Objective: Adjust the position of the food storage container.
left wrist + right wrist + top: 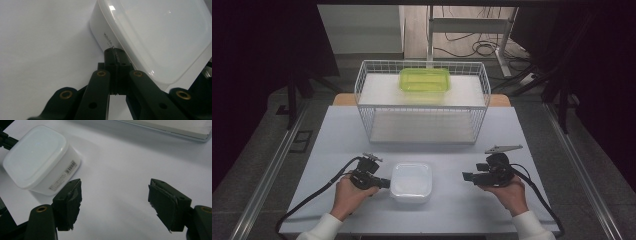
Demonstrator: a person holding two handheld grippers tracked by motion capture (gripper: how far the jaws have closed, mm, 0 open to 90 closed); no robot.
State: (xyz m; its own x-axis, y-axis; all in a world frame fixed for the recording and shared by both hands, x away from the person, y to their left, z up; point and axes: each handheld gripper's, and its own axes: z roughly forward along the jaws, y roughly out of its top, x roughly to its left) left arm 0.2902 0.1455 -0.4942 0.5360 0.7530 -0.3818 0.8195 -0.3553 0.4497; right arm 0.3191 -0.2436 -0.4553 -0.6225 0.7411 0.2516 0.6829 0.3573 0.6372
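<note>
A white lidded plastic container [411, 182] sits on the table near the front, between my two grippers. My left gripper [387, 183] lies at its left side, jaws shut together with nothing between them. In the left gripper view the closed tips [113, 51] rest against the container's wall [105, 37], just under the lid's rim. My right gripper [466, 176] stands to the container's right, apart from it. Its jaws [115, 187] are open and empty, with the container [37, 157] off to their left.
A white wire rack [422, 107] stands at the back of the pale table [512, 135]. A green lidded container [424, 79] rests on its upper shelf. Cables trail from both grippers toward the table's front edge.
</note>
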